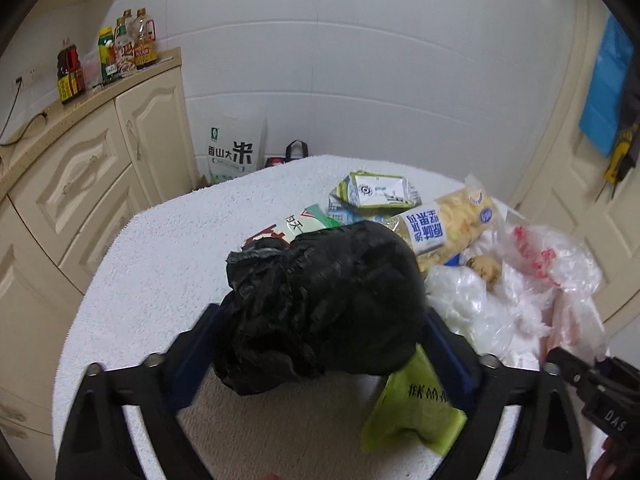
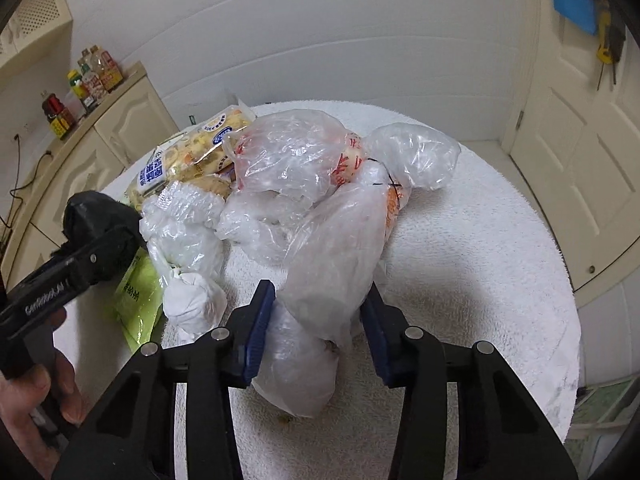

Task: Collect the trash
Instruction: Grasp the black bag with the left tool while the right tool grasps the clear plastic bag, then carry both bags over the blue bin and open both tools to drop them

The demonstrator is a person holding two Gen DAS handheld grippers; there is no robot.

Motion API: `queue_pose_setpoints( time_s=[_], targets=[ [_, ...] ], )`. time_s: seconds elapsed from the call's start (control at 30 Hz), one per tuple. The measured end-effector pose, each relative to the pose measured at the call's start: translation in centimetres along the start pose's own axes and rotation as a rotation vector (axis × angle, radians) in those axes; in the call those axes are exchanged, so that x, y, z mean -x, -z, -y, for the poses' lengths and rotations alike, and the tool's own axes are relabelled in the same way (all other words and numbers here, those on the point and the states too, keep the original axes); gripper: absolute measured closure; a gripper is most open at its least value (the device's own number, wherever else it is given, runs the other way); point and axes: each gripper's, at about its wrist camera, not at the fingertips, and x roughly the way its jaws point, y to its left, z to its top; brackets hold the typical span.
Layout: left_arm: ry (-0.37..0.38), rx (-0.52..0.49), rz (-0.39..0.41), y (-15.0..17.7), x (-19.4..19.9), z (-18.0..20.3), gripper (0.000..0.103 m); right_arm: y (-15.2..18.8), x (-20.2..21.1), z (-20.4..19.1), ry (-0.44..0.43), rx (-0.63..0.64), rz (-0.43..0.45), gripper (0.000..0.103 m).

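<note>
My left gripper is shut on a crumpled black plastic bag and holds it over the white towel-covered round table. A lime green packet hangs under the bag. My right gripper has its blue pads on both sides of a clear plastic bag with red print that lies on the table. A yellow snack pack, a green-white pouch and white wrapped bundles lie beside it. The left gripper shows at the left of the right wrist view.
Cream cabinets with sauce bottles stand on the left. A rice sack leans on the far wall. A cream door is on the right, with a blue cloth hanging by it.
</note>
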Motion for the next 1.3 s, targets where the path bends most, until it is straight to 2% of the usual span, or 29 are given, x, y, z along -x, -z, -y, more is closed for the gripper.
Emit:
queue_pose_setpoints(
  time_s=[0.13, 0.37, 0.47, 0.57, 0.67, 0.7, 0.77, 0.8, 0.9, 0.97, 1.2, 1.3],
  targets=[
    [0.01, 0.011, 0.007, -1.0, -0.8, -0.5, 0.026, 0.6, 0.9, 0.4, -0.046, 0.006, 0.008, 0.067],
    [0.011, 0.038, 0.049, -1.0, -0.2, -1.5, 0.028, 2.3, 3.3, 2.4, -0.131, -0.026, 0.042, 0.068],
    [0.003, 0.036, 0.077, 0.2, 0.7, -1.9, 0.028, 2.9, 3.9, 3.4, -0.149, -0.05, 0.042, 0.068],
    [-0.003, 0.035, 0.089, 1.2, 1.8, -2.0, 0.028, 2.7, 3.3, 3.6, -0.145, -0.062, 0.013, 0.067],
    [-0.012, 0.032, 0.099, 2.1, 2.8, -1.8, 0.028, 2.0, 2.4, 3.7, -0.118, -0.072, 0.005, 0.061],
    [-0.016, 0.029, 0.102, 3.0, 3.7, -0.7, 0.028, 1.7, 2.1, 3.6, -0.109, -0.071, 0.008, 0.06],
    [-0.015, 0.026, 0.105, 3.2, 4.3, -0.5, 0.029, 1.2, 1.5, 2.9, -0.066, -0.039, 0.011, 0.059],
    [-0.016, 0.024, 0.109, 3.5, 4.8, -0.5, 0.029, 1.0, 0.8, 2.5, -0.035, -0.008, 0.007, 0.059],
    [-0.023, 0.012, 0.12, 4.6, 6.3, 0.2, 0.029, 1.1, 0.6, 2.3, -0.023, 0.023, 0.018, 0.068],
    [-0.022, 0.0, 0.132, 5.7, 8.1, 1.4, 0.029, 1.4, 1.3, 3.2, -0.08, -0.01, 0.021, 0.073],
    [0.014, -0.043, 0.191, 6.5, 11.4, 4.6, 0.029, 2.6, 5.5, 6.7, -0.228, -0.097, 0.094, 0.073],
    [0.037, -0.069, 0.223, 6.4, 12.8, 6.2, 0.029, 2.8, 7.7, 7.7, -0.266, -0.123, 0.134, 0.073]
  ],
)
